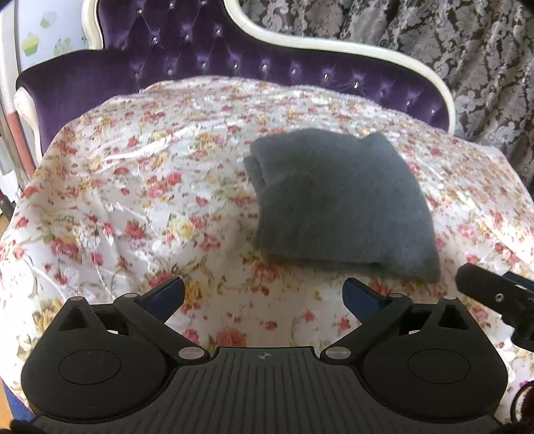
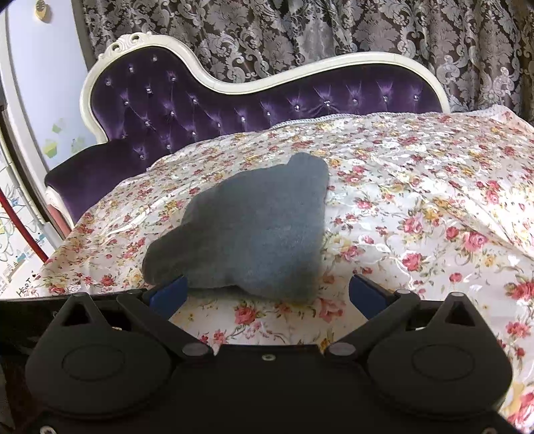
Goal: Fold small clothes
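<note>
A small grey cloth lies folded into a thick squarish bundle on the floral cover. In the left wrist view it sits ahead and to the right of my left gripper, which is open with only the cover between its blue pads. In the right wrist view the same grey cloth lies just beyond my right gripper, also open; its near edge reaches down to the left pad's tip, but nothing is pinched. Part of the right gripper shows at the right edge of the left wrist view.
The floral cover drapes over a purple tufted sofa with a white frame at the back. A patterned curtain hangs behind it. A white wall with stickers stands to the left.
</note>
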Motion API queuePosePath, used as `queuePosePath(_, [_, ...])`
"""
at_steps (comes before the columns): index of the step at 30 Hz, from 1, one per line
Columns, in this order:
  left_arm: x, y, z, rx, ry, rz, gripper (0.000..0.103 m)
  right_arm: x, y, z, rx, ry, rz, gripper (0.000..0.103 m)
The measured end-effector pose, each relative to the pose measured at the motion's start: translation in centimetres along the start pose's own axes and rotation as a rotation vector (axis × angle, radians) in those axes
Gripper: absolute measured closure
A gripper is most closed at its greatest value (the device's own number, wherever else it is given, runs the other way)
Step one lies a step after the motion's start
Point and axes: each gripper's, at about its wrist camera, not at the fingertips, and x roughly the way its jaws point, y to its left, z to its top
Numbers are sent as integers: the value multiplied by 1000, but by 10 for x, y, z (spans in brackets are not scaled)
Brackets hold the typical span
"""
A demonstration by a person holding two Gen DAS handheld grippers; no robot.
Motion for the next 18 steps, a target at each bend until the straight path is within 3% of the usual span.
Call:
queuePosePath(4, [3, -6, -3, 32, 42, 34, 1, -2, 5, -2, -12, 2, -49, 1])
queuePosePath(7, [5, -10, -5, 68, 63, 51, 1, -3, 6, -3, -15, 9, -37, 1])
queuePosePath(11, [2, -10, -8, 65, 63, 18, 1, -1, 4, -4, 9, 21, -9, 1])
queuePosePath(18, [-4, -13, -11, 83, 36, 23, 1, -1, 4, -7, 0, 22, -42, 1])
